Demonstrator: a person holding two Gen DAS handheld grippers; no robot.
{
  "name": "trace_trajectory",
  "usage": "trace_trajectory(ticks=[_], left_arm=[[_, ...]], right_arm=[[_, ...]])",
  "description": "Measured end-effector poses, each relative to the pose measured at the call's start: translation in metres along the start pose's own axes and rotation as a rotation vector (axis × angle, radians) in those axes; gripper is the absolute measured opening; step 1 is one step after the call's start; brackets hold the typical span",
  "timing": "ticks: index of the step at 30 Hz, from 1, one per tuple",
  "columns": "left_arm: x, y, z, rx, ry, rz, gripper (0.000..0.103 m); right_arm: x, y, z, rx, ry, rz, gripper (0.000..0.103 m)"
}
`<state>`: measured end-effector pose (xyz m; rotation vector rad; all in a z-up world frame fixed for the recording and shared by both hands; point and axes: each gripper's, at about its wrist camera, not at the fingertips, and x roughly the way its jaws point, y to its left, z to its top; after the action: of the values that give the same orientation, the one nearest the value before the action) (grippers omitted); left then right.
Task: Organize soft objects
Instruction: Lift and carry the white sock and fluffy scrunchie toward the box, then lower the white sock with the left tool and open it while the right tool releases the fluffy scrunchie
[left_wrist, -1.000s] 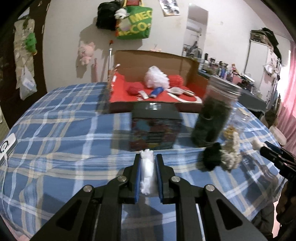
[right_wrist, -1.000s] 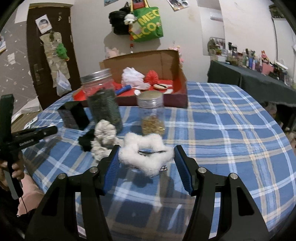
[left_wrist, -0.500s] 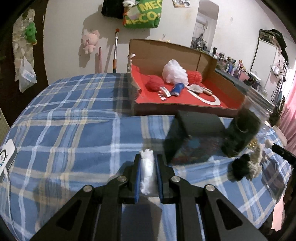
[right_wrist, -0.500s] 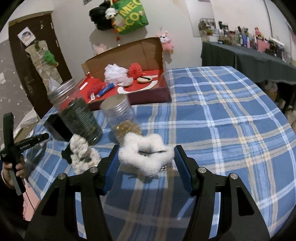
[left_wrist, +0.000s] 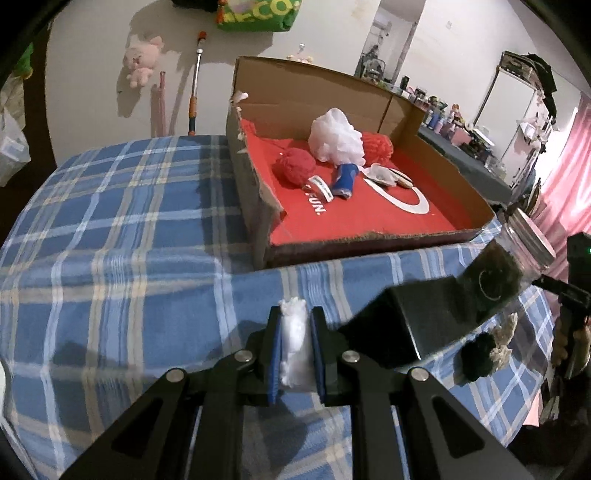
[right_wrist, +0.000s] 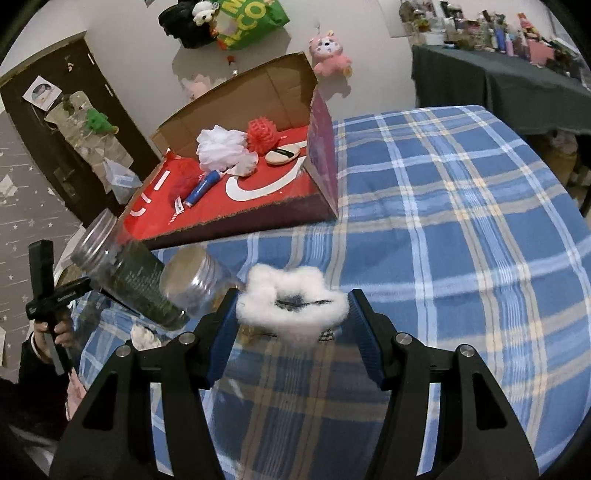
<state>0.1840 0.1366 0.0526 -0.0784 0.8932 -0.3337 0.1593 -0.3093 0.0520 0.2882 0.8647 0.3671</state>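
Note:
My left gripper (left_wrist: 294, 313) is shut on a small white fluffy tuft (left_wrist: 293, 347), held above the blue plaid tablecloth (left_wrist: 122, 258) in front of the cardboard box (left_wrist: 255, 206). My right gripper (right_wrist: 293, 293) is shut on a white fluffy scrunchie (right_wrist: 295, 325), its blue pads pressing both sides, above the cloth near the box (right_wrist: 323, 158). Inside the red-lined box lie a white mesh puff (left_wrist: 334, 136), red pom-poms (left_wrist: 293, 168), a blue tube (left_wrist: 343, 181) and flat powder puffs (right_wrist: 282, 153). Black and cream scrunchies (left_wrist: 480, 356) lie on the table.
A tall jar with dark contents (right_wrist: 125, 280) and a smaller clear jar (right_wrist: 195, 282) stand between the grippers. A black box (left_wrist: 417, 321) sits near the left gripper. A hand (right_wrist: 55, 332) grips the left tool. Plush toys and a green bag hang on the wall.
Both grippers have travelled toward the cardboard box, which now looks larger and closer in each view. The black box and jars slid sideways in view. Both grips are unchanged.

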Motion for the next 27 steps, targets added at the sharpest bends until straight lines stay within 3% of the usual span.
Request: trace_trajectory(ticks=[15,27], left_arm=[[0.0,-0.009,0.04,0.099,0.072,-0.098,0.015],[0.008,-0.029,0.06,0.151,0.084,-0.148,0.016]], right_arm=[[0.027,0.002,0.052,-0.037,0.154,0.108,0.057],[0.037,0.021,0.07,-0.092,0.19,0.167,0.057]])
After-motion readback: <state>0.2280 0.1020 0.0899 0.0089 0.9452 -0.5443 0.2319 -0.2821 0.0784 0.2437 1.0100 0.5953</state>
